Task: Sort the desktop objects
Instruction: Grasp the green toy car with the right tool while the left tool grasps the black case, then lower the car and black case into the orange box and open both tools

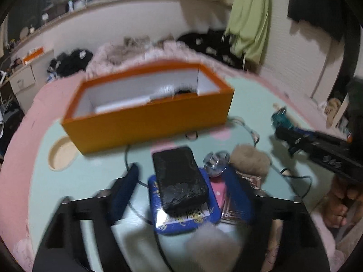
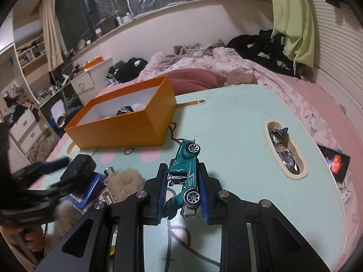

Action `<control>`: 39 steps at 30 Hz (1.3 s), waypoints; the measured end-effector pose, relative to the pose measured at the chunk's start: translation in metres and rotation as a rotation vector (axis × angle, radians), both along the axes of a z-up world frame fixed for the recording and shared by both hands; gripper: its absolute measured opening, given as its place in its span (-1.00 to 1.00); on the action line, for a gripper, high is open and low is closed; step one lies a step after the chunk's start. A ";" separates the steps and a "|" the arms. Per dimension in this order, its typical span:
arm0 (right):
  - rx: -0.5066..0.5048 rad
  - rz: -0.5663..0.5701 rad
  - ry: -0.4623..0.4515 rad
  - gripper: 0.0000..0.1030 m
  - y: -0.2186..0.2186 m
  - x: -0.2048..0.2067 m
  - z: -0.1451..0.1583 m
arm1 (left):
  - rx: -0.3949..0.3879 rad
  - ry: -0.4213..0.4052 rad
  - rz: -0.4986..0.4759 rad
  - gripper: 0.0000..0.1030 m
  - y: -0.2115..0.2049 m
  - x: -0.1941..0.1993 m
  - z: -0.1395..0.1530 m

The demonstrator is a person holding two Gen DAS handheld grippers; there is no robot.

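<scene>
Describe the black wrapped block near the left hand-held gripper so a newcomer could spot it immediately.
Start at the orange box on the mint-green table, then come toward the camera to the clutter in front of it. The black wrapped block lies on a blue tin, beside a beige fur pom-pom; it alone is glossy, black and brick-shaped.

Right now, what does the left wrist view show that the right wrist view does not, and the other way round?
Only the left wrist view shows the barcode label on the blue tin, below the black case, and the round recess in the table.

Only the right wrist view shows the oval slot with foil wrappers and the phone at the table's edge.

Both show the orange box, the fluffy pompom and the green toy car in the right gripper.
</scene>
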State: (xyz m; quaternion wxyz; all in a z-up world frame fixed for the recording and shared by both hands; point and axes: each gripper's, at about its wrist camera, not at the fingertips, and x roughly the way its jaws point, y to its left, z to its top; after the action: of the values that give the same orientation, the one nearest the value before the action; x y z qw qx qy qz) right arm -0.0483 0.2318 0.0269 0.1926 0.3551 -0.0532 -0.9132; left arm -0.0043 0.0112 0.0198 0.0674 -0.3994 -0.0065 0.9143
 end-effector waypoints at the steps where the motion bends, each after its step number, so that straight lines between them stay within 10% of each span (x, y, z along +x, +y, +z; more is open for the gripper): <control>1: -0.001 0.001 0.000 -0.52 0.000 0.000 0.000 | 0.006 -0.019 0.002 -0.14 -0.001 -0.003 -0.005; 13: 0.000 0.089 0.077 -0.52 -0.029 -0.010 0.039 | 0.141 0.105 0.012 -0.22 -0.033 -0.003 0.032; 23: 0.049 0.176 0.117 -0.51 -0.102 -0.076 0.068 | 0.093 0.152 0.134 -0.22 -0.064 -0.071 0.060; 28: 0.051 0.147 0.028 0.17 -0.107 -0.098 0.040 | 0.140 0.076 0.230 0.30 -0.084 -0.081 0.026; 39: 0.040 0.134 0.131 0.40 -0.089 -0.064 0.057 | 0.149 0.137 0.161 0.32 -0.075 -0.046 0.044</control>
State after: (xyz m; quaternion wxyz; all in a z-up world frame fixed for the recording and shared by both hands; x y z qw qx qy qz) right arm -0.1118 0.1432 0.0838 0.2492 0.3012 0.0017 -0.9204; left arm -0.0504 -0.0639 0.0638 0.0234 -0.3280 -0.1020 0.9389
